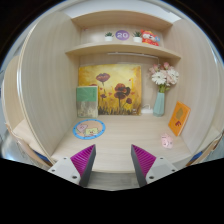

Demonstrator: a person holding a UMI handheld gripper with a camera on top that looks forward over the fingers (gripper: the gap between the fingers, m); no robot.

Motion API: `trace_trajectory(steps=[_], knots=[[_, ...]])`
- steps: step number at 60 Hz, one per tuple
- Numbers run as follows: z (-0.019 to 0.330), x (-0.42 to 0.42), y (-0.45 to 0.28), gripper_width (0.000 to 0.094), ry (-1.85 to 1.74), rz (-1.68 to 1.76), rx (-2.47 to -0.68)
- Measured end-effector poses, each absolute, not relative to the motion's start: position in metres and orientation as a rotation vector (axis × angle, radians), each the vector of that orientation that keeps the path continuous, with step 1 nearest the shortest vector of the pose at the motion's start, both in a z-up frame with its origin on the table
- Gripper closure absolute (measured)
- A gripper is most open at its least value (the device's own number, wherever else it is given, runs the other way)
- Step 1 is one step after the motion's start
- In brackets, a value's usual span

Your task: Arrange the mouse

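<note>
Fingers [113, 162] stand open, nothing between them, over the worktop [120, 135]. Beyond them, a flower painting [117, 88] leans beside a vase [160, 101].

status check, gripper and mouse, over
Hand-held gripper open, empty, over bare desk. No mouse in view. Ahead: round blue mat, flower painting, vase. Nothing in the way.

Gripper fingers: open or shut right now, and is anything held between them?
Open. The gripper shows bare desk between its two pads; nothing is held.
</note>
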State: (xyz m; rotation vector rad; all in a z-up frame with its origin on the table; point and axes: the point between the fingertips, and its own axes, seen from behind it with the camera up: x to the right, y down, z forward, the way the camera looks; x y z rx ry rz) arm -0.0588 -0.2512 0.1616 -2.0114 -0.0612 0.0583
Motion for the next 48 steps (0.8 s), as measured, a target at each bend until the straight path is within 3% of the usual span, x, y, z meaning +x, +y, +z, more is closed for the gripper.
trace_trajectory(steps=[11, 28, 48], knots=[[0.121, -0.026, -0.258, 0.0242, -0.060, 0.024, -2.069], [0.046, 0.108, -0.271, 0.0243, 0.065, -0.101, -2.216], [0.003, 0.212, -0.180, 0.0261, 0.102, -0.160, -2.279]])
